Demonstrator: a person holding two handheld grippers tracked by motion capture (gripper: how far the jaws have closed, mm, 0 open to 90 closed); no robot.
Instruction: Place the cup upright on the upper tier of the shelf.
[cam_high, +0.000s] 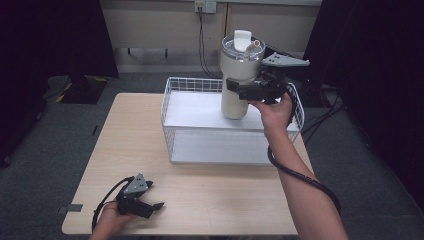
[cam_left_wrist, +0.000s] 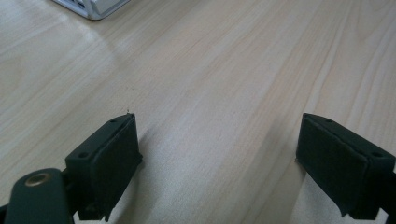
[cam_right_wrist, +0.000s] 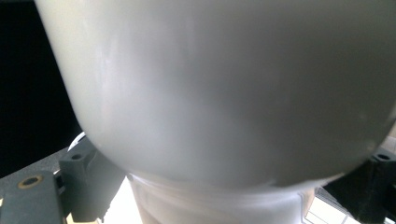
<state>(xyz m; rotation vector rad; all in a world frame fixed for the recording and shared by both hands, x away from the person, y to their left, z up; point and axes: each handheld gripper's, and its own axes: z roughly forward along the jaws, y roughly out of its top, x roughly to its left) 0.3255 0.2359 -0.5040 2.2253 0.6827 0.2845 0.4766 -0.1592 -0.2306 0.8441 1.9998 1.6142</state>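
Note:
A tall cream tumbler (cam_high: 239, 75) with a clear lid and a straw stands upright over the white wire basket (cam_high: 190, 145), its base near the basket's floor. My right gripper (cam_high: 239, 91) is shut on the tumbler's narrower lower body from the right side. In the right gripper view the tumbler (cam_right_wrist: 224, 93) sits very close, with a black jaw at each side. My left gripper (cam_high: 152, 200) rests low at the table's front left, open. Its fingers (cam_left_wrist: 107, 158) stand wide apart over bare wood with nothing between them.
The wire basket sits at the back right of the light wooden table (cam_high: 130, 145). A corner of the basket (cam_left_wrist: 93, 7) lies at the top left of the left gripper view. Cables trail from both grippers. Dark curtains and grey floor surround the table.

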